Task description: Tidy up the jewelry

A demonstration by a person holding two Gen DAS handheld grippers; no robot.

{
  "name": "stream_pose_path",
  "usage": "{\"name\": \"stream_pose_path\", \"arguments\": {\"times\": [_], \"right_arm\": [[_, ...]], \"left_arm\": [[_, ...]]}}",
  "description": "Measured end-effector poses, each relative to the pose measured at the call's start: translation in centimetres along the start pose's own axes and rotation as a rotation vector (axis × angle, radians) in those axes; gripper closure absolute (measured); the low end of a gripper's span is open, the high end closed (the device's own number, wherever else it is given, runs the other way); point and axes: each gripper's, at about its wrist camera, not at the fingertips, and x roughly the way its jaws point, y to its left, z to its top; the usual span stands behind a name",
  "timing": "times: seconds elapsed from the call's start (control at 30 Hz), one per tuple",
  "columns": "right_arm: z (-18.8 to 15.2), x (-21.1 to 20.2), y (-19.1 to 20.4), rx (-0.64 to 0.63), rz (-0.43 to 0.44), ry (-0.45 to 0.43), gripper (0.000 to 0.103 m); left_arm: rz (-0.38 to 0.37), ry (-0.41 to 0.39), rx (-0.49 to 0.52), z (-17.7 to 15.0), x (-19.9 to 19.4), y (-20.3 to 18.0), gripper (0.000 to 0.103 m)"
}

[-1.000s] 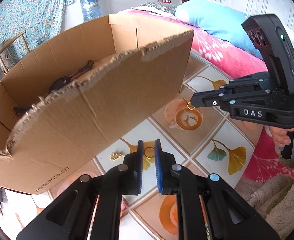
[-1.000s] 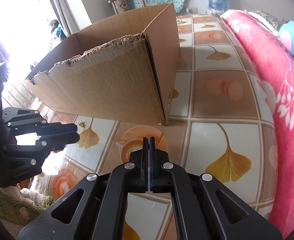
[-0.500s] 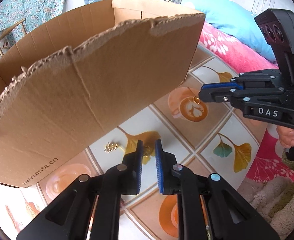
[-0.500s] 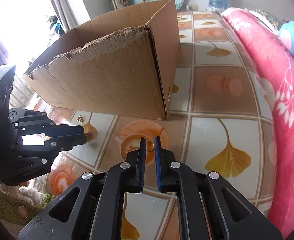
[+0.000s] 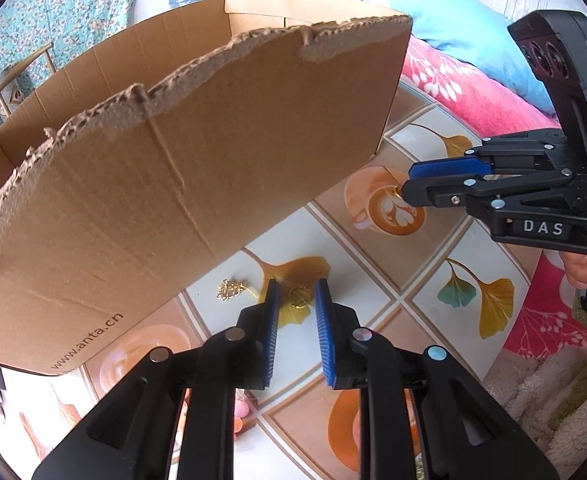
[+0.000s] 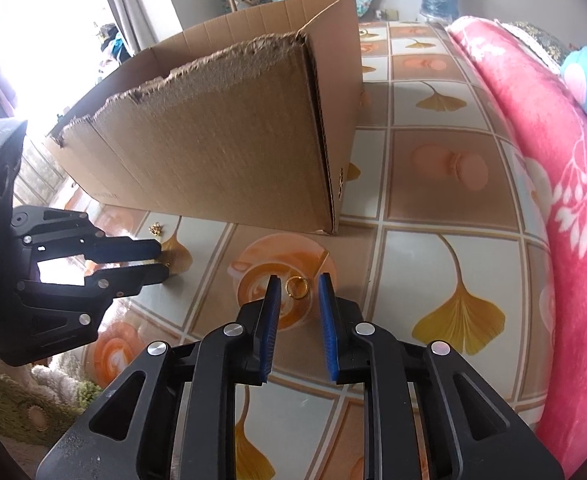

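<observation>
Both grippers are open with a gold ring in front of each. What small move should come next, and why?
Probably close the right gripper on the ring: the ring lies on the floor between its open fingers. The left gripper frames another ring the same way, so it could close too.

Both wrist views sit low and close, facing the cardboard box (image 5: 197, 184) and sharing the tiled floor (image 6: 425, 264)

Two grippers are showing, left (image 5: 296, 294) and right (image 6: 297, 290), each carrying two blue-padded fingers. Two gold rings are lying on the floor: one (image 5: 299, 295), another (image 6: 296, 287). One gold cluster (image 5: 230, 289) is lying there. One box (image 5: 197, 168) is standing.
</observation>
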Motion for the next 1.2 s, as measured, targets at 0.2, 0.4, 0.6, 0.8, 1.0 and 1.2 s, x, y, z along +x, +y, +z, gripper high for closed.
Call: {"name": "stream_pose_path", "arguments": {"times": [0.2, 0.4, 0.6, 0.8, 1.0, 1.2], "right_arm": [[0.1, 0.5, 0.7, -0.052, -0.038, -0.011, 0.083], [-0.2, 0.7, 2.1, -0.146, -0.106, -0.018, 0.086], [-0.3, 0.6, 2.1, -0.134, -0.094, -0.019, 0.094], [0.1, 0.4, 2.1, -0.12, -0.088, -0.022, 0.094], [0.5, -0.9, 2.0, -0.112, -0.082, -0.043, 0.094], [1.2, -4.5, 2.5, -0.112, -0.051, -0.109, 0.094]], "left_arm": [[0.008, -0.005, 0.016, 0.1, 0.2, -0.4, 0.091], [0.014, -0.01, 0.034, 0.3, 0.3, -0.4, 0.092], [0.017, -0.014, 0.045, 0.3, 0.3, -0.5, 0.093], [0.005, -0.023, 0.044, 0.3, 0.1, -0.4, 0.093], [0.001, -0.043, 0.046, 0.2, -1.1, -0.4, 0.093], [-0.016, -0.11, 0.024, 0.7, -4.2, 0.1, 0.093]]}}
